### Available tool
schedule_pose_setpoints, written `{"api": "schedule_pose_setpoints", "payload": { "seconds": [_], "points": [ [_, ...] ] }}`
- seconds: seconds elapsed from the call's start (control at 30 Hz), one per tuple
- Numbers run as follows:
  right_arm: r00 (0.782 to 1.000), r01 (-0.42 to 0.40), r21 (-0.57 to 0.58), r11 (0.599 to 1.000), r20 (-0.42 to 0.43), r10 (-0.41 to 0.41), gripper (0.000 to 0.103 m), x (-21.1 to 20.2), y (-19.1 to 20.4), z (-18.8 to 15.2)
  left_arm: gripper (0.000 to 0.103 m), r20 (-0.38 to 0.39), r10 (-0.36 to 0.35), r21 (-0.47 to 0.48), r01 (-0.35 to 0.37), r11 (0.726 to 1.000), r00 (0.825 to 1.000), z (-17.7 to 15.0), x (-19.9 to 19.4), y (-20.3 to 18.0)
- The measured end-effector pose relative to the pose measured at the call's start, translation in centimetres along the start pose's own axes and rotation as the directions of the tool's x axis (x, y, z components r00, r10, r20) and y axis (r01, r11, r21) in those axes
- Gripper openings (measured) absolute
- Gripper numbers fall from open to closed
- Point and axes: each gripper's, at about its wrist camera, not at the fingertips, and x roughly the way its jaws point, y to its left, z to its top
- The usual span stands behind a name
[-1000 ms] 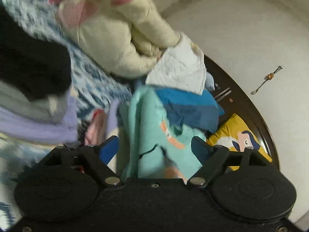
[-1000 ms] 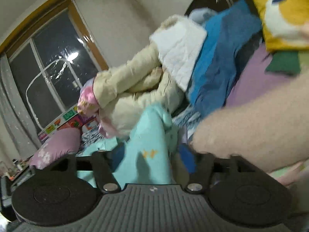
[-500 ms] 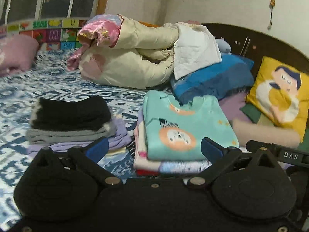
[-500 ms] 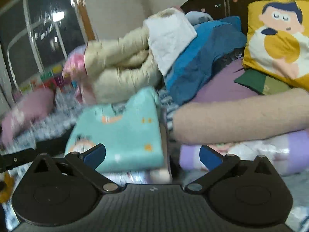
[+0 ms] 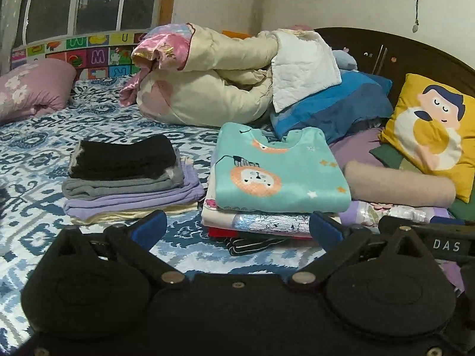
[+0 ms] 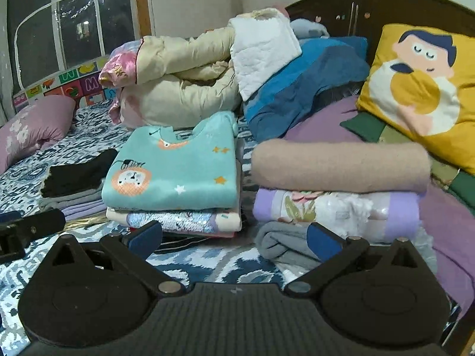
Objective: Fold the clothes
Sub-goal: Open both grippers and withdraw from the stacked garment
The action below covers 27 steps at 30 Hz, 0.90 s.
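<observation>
A folded teal top with a lion print (image 5: 276, 172) (image 6: 175, 169) lies flat on the middle stack of folded clothes. To its left sits a second stack (image 5: 124, 175) (image 6: 74, 184) topped by a black garment. On the right a third stack (image 6: 338, 195) carries a rolled beige knit (image 5: 397, 184). My left gripper (image 5: 236, 230) hangs open in front of the middle stack, holding nothing. My right gripper (image 6: 234, 235) is open too, empty, low before the gap between the middle and right stacks. Its side shows at the right edge of the left wrist view.
All stacks rest on a blue-and-white patterned bed cover (image 5: 38, 154). Behind them lie a bundled cream quilt (image 5: 213, 95) (image 6: 184, 89) and a blue blanket (image 6: 302, 86). A yellow cartoon cushion (image 5: 433, 130) (image 6: 421, 89) leans on the dark headboard (image 6: 350, 9). A pink pillow (image 5: 32, 89) lies far left.
Both grippers held the teal top a second ago; they have let go, opened and drawn back. The top now lies folded on the middle stack.
</observation>
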Motion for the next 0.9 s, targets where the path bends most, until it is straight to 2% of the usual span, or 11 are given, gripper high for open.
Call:
{"api": "schedule_pose_setpoints", "payload": {
  "seconds": [0.1,0.33,0.53,0.9],
  "points": [
    [1.000,0.006,-0.009,1.000,0.004,-0.006,0.103,-0.2,0.1,0.4,0.103,0.001,0.002,-0.001,-0.002,1.000,1.000,0.2,0.0,-0.4],
    [1.000,-0.002,-0.018,1.000,-0.020,0.001,0.103,0.6,0.3,0.9,0.103,0.055,0.059,0.071,-0.062,0.996,0.997,1.0,-0.2,-1.1],
    [0.999,-0.035,-0.017,0.999,-0.029,0.034,0.103,0.9,0.8,1.4,0.103,0.021,0.075,0.139,-0.077,0.987,0.997,1.1,0.3,-2.1],
    [0.997,-0.049,-0.019,0.999,-0.055,0.048,0.103,1.8,0.7,1.2,0.103,-0.029,0.061,0.087,-0.058,0.995,0.998,1.2,1.5,-2.2]
  ]
}}
